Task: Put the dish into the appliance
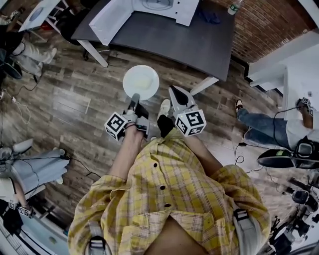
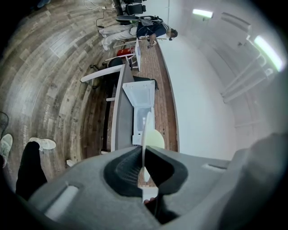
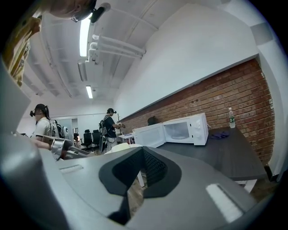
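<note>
over the floor in the head view, the left gripper [image 1: 134, 99] holds the plate [image 1: 141, 82] by its near rim — face up, reaching toward the open microwave [image 1: 164, 6], ready to slide in. left gripper view: fingers [image 2: 126, 168] clamped on the rim, plate edge-on; round, no long axis. right gripper view: right gripper [image 3: 141, 152] fingers together, empty.

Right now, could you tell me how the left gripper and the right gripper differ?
The left gripper is shut on the rim of the white plate; the right gripper is shut on nothing. The left gripper is rolled onto its side; the right gripper rides upright. Both face the open microwave.
</note>
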`<state>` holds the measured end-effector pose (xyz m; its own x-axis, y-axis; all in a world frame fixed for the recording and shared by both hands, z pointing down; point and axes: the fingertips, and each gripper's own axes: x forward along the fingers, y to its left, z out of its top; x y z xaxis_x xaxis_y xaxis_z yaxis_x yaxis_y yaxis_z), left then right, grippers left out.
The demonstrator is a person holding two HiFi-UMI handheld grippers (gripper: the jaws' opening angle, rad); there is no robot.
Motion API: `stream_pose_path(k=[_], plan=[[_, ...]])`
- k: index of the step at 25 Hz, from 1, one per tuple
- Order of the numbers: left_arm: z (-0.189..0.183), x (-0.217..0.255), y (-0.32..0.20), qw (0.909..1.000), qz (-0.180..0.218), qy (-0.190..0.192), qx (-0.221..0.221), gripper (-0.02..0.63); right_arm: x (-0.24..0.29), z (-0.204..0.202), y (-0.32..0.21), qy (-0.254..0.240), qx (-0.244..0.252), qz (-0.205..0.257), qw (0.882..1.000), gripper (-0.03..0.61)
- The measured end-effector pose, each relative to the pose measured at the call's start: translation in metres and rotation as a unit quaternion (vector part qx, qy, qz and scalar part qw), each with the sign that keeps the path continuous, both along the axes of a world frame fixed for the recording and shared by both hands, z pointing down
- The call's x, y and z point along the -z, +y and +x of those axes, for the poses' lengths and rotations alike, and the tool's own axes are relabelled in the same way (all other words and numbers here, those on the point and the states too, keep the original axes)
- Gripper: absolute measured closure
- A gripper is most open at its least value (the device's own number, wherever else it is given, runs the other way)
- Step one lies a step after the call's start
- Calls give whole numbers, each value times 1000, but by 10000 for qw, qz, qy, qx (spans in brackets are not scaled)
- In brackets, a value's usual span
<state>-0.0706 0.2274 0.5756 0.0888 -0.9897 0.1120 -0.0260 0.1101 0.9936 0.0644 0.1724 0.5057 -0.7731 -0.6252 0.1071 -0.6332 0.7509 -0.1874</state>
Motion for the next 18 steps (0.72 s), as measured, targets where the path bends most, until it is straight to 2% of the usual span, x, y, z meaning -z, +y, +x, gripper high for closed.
stream_pose_path(k=[7, 18], plan=[[-10, 5, -59, 9999, 103, -16, -35, 604, -3, -11, -55, -111, -44, -14, 9999, 574], [-33, 4, -159, 9998, 47, -155, -63, 603, -13, -31, -154, -180, -84, -125, 9997, 574]])
